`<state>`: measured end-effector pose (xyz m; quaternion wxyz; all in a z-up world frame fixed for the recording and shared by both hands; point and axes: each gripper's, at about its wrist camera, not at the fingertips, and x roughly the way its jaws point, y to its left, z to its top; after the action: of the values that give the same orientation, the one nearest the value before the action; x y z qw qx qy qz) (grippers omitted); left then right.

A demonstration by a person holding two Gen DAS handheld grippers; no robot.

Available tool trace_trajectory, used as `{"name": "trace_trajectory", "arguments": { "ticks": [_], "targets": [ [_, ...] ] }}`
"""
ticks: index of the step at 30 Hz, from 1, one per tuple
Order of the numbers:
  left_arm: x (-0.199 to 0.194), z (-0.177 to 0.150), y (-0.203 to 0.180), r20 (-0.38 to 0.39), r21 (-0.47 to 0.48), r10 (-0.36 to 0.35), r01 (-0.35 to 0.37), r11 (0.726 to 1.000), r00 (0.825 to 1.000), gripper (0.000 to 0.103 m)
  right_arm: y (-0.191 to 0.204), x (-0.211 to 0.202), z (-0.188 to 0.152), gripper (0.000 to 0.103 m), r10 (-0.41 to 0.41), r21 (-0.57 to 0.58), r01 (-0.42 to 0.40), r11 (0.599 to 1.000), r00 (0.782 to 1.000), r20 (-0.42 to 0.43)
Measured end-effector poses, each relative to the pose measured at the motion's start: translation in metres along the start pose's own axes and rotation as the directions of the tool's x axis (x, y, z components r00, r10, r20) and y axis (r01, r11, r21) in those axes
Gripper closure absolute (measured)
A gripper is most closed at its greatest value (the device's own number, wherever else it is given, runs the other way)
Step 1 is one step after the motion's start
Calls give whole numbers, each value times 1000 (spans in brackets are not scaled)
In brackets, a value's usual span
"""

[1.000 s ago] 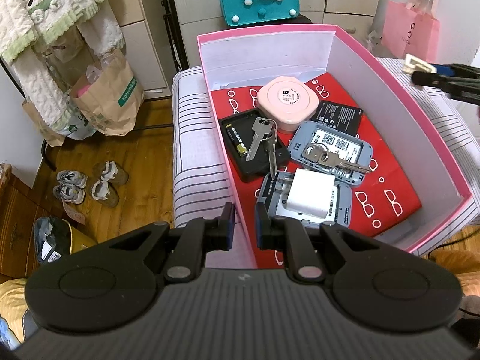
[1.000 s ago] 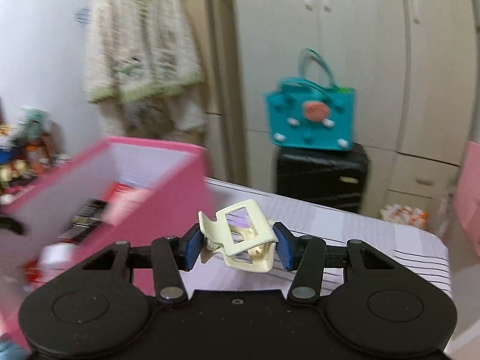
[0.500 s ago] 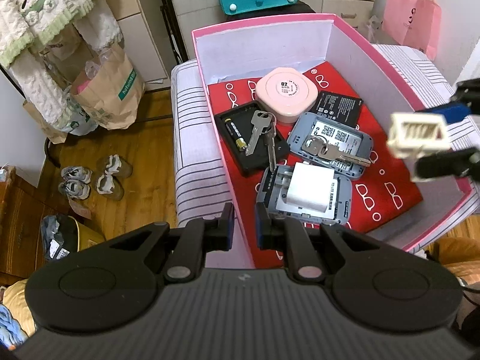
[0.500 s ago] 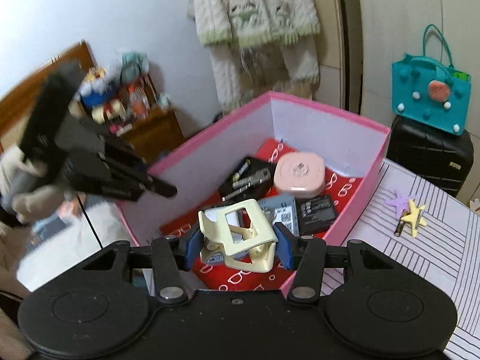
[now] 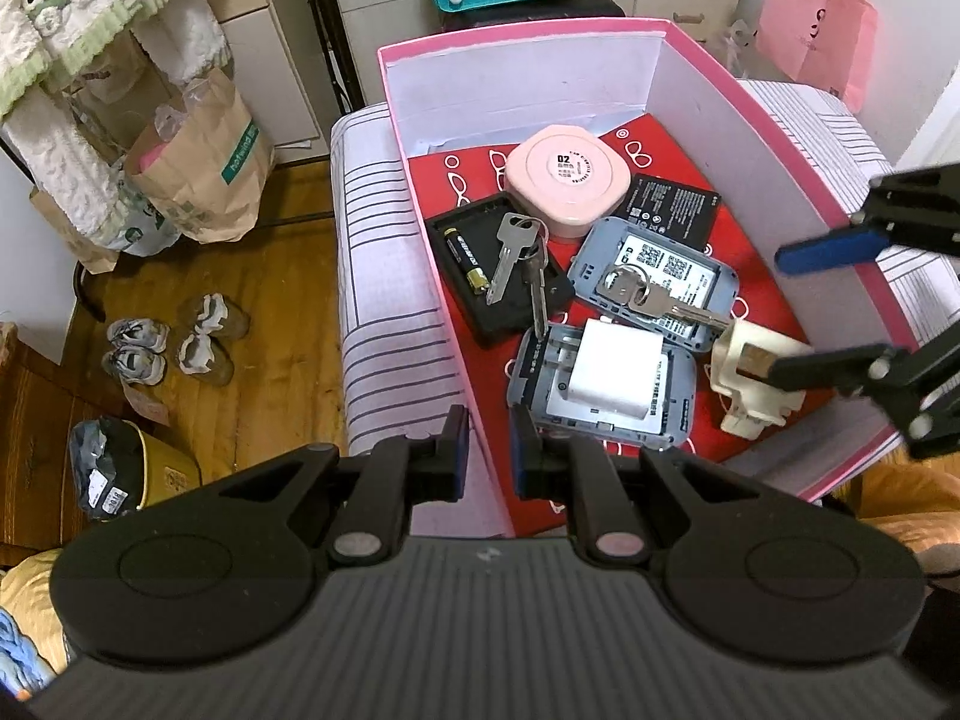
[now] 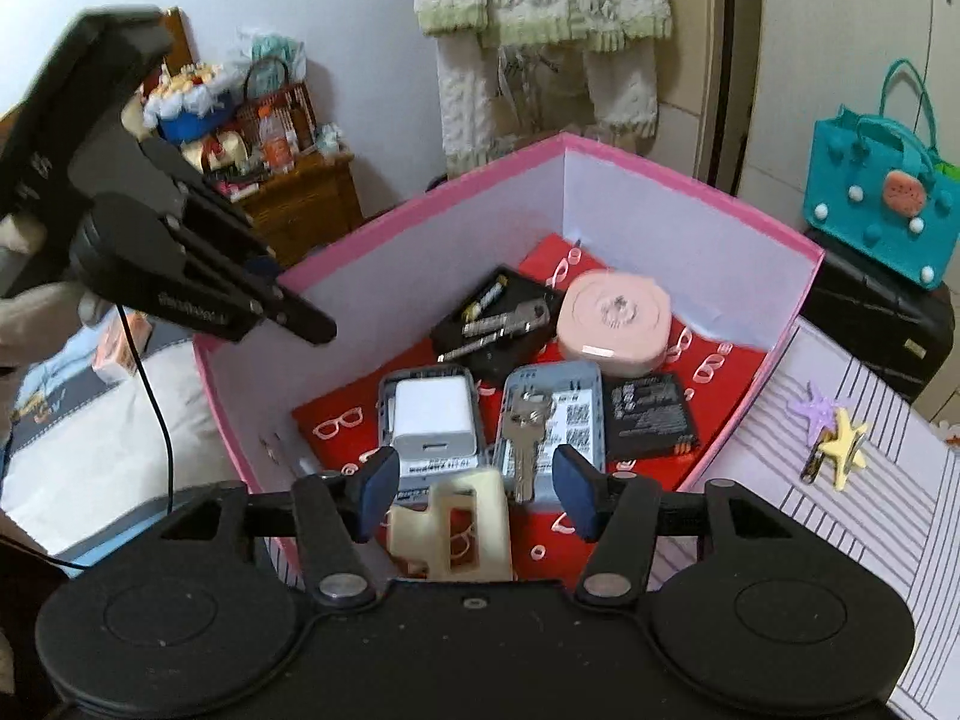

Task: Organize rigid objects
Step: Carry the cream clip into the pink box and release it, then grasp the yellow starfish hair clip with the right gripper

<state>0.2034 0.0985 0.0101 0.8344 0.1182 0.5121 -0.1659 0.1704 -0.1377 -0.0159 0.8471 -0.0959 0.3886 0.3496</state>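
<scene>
The pink box (image 5: 828, 210) stands on a striped cloth and holds a pink rounded case (image 5: 563, 179) toward its far wall, a black tray (image 5: 498, 267) with a battery and keys, a black battery pack (image 5: 672, 208), and 2 grey device shells, 1 bearing a key (image 5: 654, 294) and 1 a white charger (image 5: 615, 375). The right gripper (image 6: 474, 489) hangs over the box's near right corner, jaws opening, and the cream hair clip (image 6: 450, 531) sits between its pads with neither pressing it. The left gripper (image 5: 485, 459) straddles the box's near left wall, nearly closed and holding nothing.
</scene>
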Motion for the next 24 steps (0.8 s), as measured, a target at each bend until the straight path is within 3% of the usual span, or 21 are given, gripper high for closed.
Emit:
{"name": "trace_trajectory", "arguments": {
  "ticks": [3, 6, 12, 17, 19, 21, 24],
  "targets": [
    [0, 1, 3, -1, -2, -15, 15, 1000, 1000, 91, -7, -20, 1, 37, 0, 33, -3, 999, 996, 87],
    [0, 0, 4, 5, -2, -24, 24, 1000, 1000, 91, -19, -40, -5, 34, -59, 62, 48, 997, 981, 186],
    [-1, -2, 8, 13, -10, -42, 42, 999, 999, 91, -71, -69, -39, 34, -240, 309, 143, 940, 923, 302],
    [-4, 2, 9, 33, -14, -40, 40, 999, 999, 91, -113, -53, -74, 35, -347, 447, 212, 869, 905, 246],
    [-4, 3, 10, 38, -17, -38, 39, 999, 999, 91, -124, -40, -83, 43, -366, 466, 243, 851, 910, 195],
    [-3, 2, 10, 47, -22, -35, 37, 999, 998, 92, -134, -31, -88, 59, -346, 471, 239, 849, 926, 154],
    [-3, -1, 6, 81, -2, -4, 4, 1000, 997, 93, -142, -19, -87, 62, -314, 460, 223, 859, 940, 130]
  ]
}}
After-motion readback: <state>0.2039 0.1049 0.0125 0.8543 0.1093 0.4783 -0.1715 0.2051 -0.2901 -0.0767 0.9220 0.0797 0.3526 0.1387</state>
